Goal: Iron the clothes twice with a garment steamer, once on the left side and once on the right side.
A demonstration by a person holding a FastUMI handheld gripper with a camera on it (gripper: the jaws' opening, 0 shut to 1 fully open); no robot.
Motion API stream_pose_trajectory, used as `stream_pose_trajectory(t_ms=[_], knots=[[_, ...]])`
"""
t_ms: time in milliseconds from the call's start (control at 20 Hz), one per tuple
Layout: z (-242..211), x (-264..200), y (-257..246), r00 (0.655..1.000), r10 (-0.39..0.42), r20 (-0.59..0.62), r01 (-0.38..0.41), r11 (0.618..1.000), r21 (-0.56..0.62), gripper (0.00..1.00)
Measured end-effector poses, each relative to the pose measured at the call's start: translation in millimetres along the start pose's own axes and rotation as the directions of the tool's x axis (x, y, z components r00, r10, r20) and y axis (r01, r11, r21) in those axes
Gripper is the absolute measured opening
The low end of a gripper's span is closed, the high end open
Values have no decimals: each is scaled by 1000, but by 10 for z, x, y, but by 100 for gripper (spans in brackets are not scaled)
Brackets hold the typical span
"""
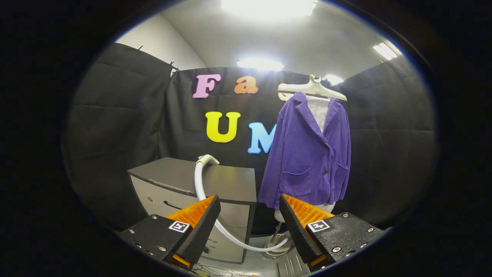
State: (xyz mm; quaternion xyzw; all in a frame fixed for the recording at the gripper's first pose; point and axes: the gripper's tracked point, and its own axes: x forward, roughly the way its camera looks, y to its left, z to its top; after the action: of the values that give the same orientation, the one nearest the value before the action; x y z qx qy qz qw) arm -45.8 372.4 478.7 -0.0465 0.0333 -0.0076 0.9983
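Currently the claw (250,219) is hanging spread, gripping nothing; steamer head (207,159) is lying ahead-left atop the cabinet (226,181), purple jacket (307,154) ahead-right.

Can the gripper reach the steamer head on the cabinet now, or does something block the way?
Probably yes. The gripper is open and holds nothing. The steamer head lies on top of the cabinet, beyond the fingers. Nothing stands between them; only the white hose curves down past the cabinet's front.

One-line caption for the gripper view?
Open tool faces purple jacket on hanger; steamer head rests on cabinet.
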Motion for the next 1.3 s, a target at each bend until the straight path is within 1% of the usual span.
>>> stream_pose_trajectory(t_ms=[200, 550, 1000, 1300], knots=[[36, -34, 32, 1000, 16, 16, -17, 999, 34, 95], [-26, -86, 82, 999, 36, 16, -36, 999, 29, 95], [-65, -127, -96, 1000, 14, 15, -14, 999, 38, 95], [-136, -114, -99, 1000, 15, -6, -15, 999, 36, 95]])
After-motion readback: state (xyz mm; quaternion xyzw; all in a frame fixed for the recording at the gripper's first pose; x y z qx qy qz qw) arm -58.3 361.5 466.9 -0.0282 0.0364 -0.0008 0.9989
